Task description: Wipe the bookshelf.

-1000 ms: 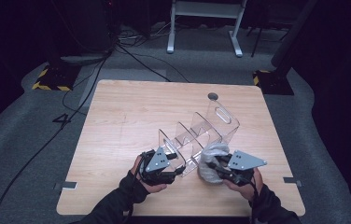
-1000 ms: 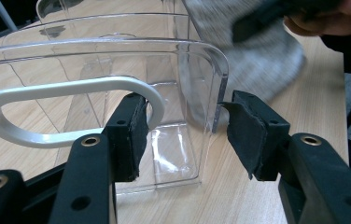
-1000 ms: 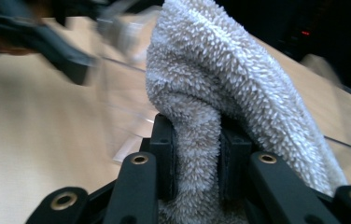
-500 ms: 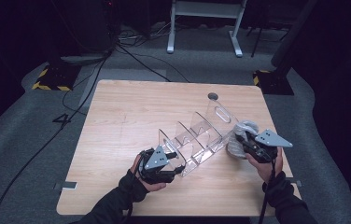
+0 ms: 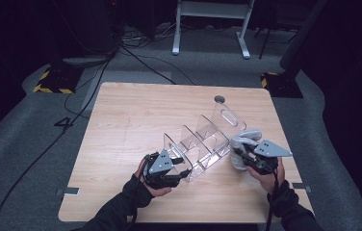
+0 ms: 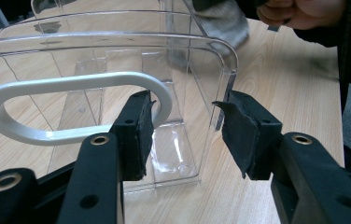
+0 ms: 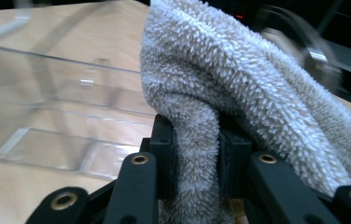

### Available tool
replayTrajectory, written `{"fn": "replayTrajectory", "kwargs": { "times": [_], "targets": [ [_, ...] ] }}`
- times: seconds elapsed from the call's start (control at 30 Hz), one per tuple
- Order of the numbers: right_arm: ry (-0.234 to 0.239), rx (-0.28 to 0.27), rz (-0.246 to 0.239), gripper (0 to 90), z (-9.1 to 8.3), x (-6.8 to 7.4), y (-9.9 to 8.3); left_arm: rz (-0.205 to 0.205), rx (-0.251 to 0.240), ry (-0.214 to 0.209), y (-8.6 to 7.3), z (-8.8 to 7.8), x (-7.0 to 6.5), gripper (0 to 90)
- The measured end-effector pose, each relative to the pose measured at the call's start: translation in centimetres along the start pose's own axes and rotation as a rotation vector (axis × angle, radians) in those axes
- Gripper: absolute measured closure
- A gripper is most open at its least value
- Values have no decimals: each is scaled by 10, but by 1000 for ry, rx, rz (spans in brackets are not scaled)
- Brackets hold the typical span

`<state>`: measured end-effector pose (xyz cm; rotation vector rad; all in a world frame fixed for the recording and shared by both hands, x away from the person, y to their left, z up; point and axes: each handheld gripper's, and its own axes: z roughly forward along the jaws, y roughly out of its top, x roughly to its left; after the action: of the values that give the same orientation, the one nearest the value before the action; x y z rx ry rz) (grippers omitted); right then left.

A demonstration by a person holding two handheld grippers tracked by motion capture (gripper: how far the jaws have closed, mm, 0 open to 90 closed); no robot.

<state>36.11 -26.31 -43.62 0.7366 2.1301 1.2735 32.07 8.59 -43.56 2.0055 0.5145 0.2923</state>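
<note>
Cloth, grey fluffy terry [image 7: 239,93], pinched in our right gripper [image 7: 196,154], should wipe the clear acrylic divider rack [image 5: 203,144] at nine o'clock; left gripper [image 6: 183,130], closing, straddles its end wall.

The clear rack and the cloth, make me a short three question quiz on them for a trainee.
1. True or false: the right gripper is shut on the cloth.
2. In the left gripper view, what stands between the jaws of the left gripper? A) the near end panel of the rack B) the cloth C) a cable
3. In the high view, on which side of the rack is the cloth, the person's left or right?

Key
1. True: the pads pinch a fold of it.
2. A. The jaws have just been closing, one at the handle cut-out, one at the panel's edge.
3. Right, by the rack's far end.
</note>
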Motion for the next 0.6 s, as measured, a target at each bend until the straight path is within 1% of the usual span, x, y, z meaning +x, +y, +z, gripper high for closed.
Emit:
{"fn": "replayTrajectory", "kwargs": {
  "times": [0.07,0.1,0.13,0.17,0.2,0.27,0.3,0.33,0.37,0.4,0.43,0.5,0.57,0.6],
  "targets": [
    [45,-3,-34,725,0,18,6,-2,-2,-1,0,0,0,548],
    [85,-8,-62,725,0,33,11,-2,-3,-3,0,0,0,559],
    [85,-8,-62,725,0,33,11,-2,-3,-3,0,0,0,564],
    [99,-9,-78,724,0,39,13,-2,-2,-1,0,0,0,564],
    [131,-13,-93,725,1,50,16,-3,-2,-1,0,0,0,571],
    [179,-16,-119,724,3,68,20,-1,-1,0,0,0,0,571],
    [216,-22,-134,725,4,78,23,5,2,2,0,0,0,571],
    [237,-25,-149,725,4,87,25,6,2,5,0,0,-1,570],
    [249,-30,-176,725,4,95,26,7,2,5,0,0,-1,564],
    [266,-32,-189,725,5,102,27,12,3,6,1,0,-1,560],
    [288,-35,-201,725,5,108,28,12,5,7,1,0,-1,559],
    [303,-33,-232,724,7,118,29,15,6,7,1,0,-1,557],
    [305,-26,-240,725,8,119,28,16,9,10,1,1,-1,552],
    [298,-25,-236,725,8,116,27,15,9,8,1,1,-1,549]
  ]
}}
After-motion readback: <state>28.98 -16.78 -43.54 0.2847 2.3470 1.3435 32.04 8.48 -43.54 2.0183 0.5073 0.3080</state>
